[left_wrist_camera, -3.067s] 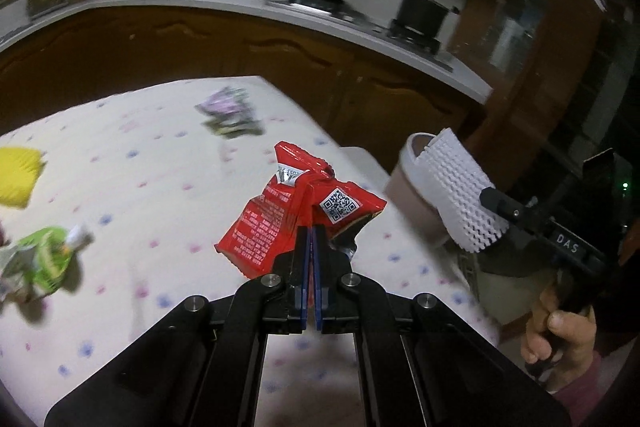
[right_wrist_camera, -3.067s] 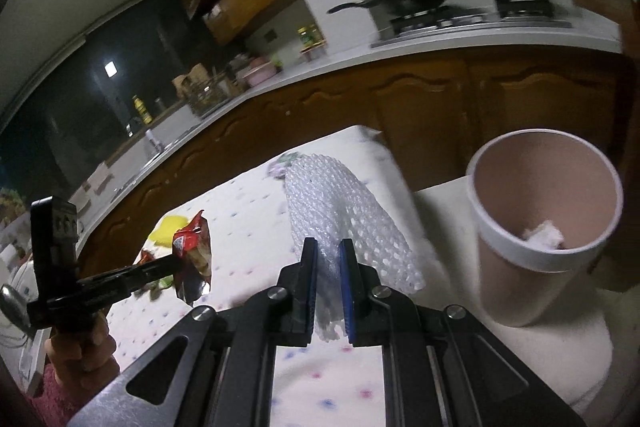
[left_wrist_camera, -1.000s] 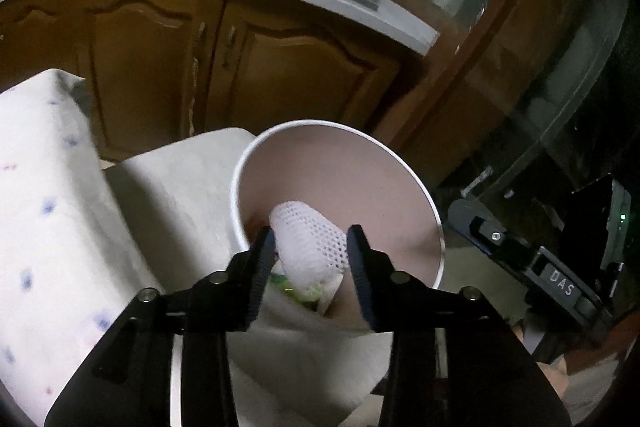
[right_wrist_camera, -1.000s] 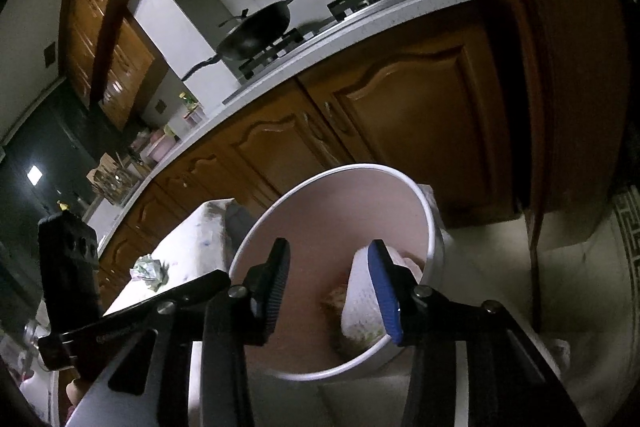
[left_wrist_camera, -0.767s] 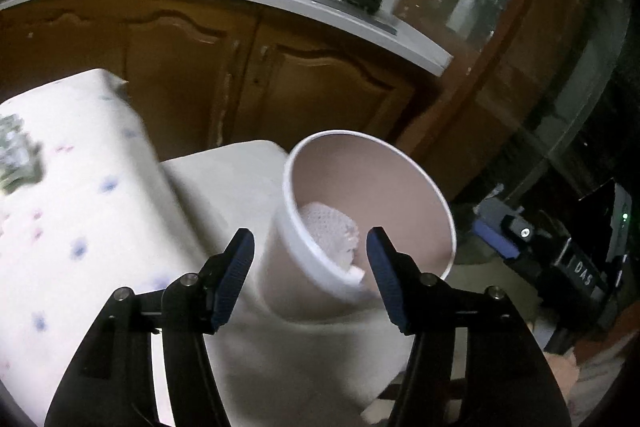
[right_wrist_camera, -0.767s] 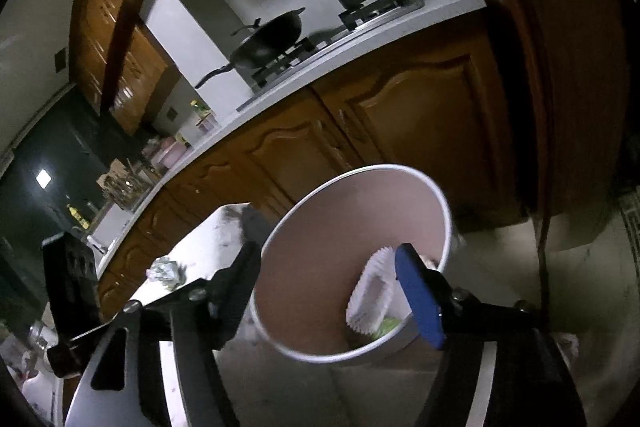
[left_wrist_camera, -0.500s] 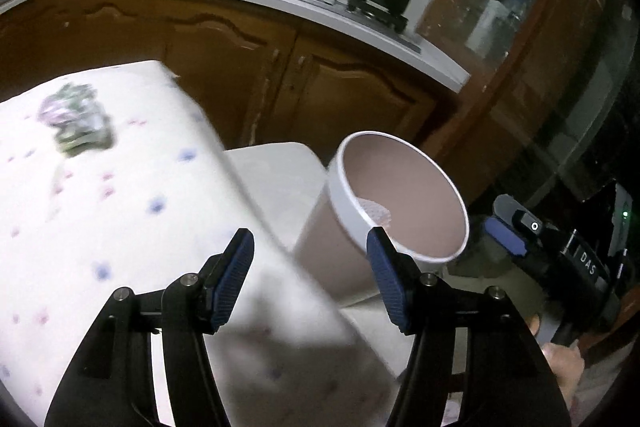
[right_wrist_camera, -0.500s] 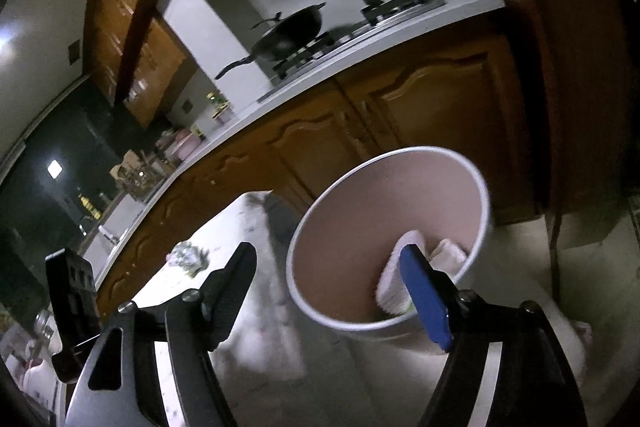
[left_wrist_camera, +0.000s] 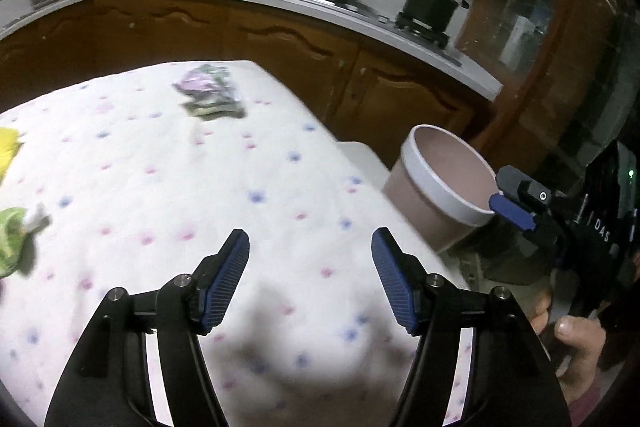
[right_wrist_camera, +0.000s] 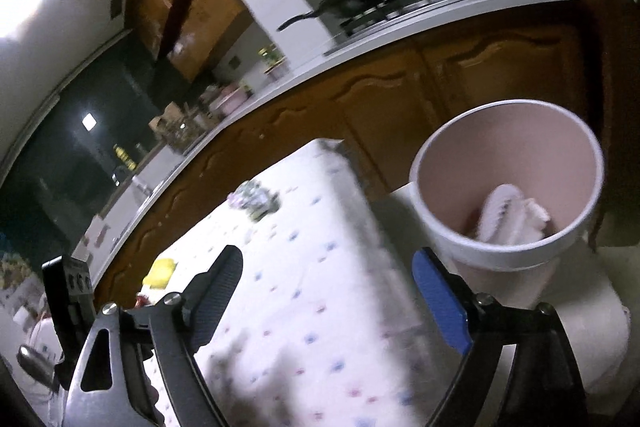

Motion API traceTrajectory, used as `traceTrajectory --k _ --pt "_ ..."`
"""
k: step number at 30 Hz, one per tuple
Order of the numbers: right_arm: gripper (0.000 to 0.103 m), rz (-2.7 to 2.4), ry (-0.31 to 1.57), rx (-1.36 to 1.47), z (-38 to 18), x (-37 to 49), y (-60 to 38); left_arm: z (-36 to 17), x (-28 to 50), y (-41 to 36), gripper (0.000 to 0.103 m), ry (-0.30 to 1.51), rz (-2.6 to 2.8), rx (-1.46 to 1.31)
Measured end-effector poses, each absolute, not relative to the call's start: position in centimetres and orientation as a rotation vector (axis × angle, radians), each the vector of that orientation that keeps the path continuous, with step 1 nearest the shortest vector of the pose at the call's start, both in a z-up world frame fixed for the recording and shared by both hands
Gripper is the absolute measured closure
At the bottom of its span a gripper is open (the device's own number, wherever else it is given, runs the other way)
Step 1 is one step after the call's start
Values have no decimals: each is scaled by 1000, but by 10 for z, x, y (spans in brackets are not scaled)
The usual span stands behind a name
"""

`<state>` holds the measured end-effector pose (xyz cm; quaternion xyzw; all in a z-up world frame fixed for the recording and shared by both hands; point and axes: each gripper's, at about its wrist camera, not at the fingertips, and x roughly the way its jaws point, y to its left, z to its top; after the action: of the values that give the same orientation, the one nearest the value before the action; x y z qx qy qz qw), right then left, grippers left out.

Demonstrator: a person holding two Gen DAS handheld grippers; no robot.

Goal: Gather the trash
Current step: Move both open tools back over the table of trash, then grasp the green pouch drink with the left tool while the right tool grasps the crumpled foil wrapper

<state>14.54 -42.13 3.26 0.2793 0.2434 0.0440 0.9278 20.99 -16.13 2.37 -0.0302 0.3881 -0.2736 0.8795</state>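
Trash left on the dotted cloth [left_wrist_camera: 280, 163], counting from the bin [right_wrist_camera: 508, 187]: one purple-green wrapper [left_wrist_camera: 208, 95] nearest it, one yellow piece [right_wrist_camera: 160, 271] farther off, one green wrapper [left_wrist_camera: 10, 243] farthest. Inside the bin I see one white foam net [right_wrist_camera: 504, 213]. My left gripper [left_wrist_camera: 310, 279] and right gripper [right_wrist_camera: 328, 301] both hang spread wide and empty, so I judge I'm between drops; next I reach for the purple-green wrapper.

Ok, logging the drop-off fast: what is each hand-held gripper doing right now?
Left hand-held gripper: open, holding nothing.
Right hand-held gripper: open, holding nothing.
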Motion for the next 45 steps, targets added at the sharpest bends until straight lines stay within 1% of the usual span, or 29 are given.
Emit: traceTrajectory --k 5,15,26,35,41,45 --pt "14 147 532 518 34 154 -384 25 199 -124 35 793 -542 -56" --pt "13 242 570 431 36 167 -320 19 198 -41 34 795 -425 -95" --pt "13 319 605 364 41 198 -274 28 200 29 34 764 -317 -88" --pt "13 336 623 310 45 229 -261 40 216 74 34 728 -242 31" --pt "13 340 628 304 46 255 -264 40 240 78 34 757 -283 168" --pt "13 336 638 291 45 278 -267 27 259 77 34 820 -290 244"
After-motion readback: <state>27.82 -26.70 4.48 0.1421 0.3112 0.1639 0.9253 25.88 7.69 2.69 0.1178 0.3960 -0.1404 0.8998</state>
